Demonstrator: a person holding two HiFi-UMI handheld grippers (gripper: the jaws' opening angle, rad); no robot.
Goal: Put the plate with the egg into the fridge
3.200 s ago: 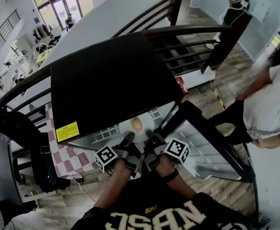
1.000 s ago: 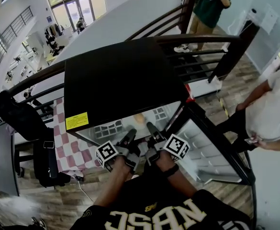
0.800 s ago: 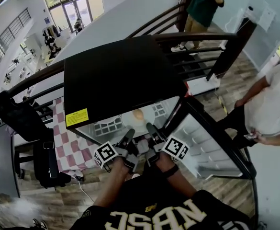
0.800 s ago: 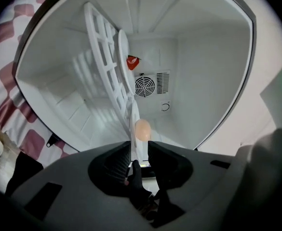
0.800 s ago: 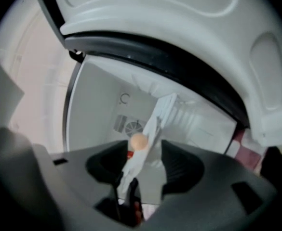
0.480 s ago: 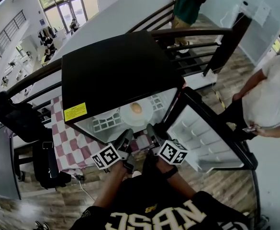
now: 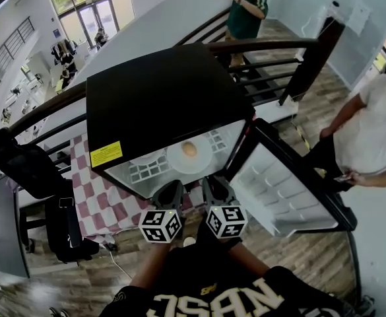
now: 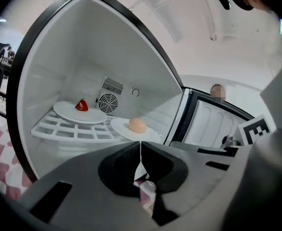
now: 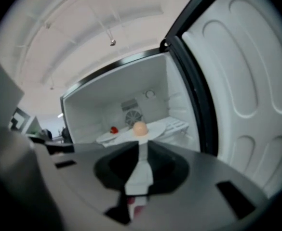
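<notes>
Plate (image 7: 203, 161) with egg (image 7: 189, 149): sat on fridge (image 7: 160, 104) shelf (image 8: 73, 130), right of second plate (image 8: 66, 110). Left hand-held gripper (image 8: 140, 147): clenched, empty. Right hand-held gripper (image 9: 141, 152): jaws closing, nothing between.

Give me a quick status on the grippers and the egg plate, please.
Left gripper shut, empty. Right gripper closing, nothing between its jaws. Plate with egg resting on the fridge shelf, both grippers clear of it. Door open.
</notes>
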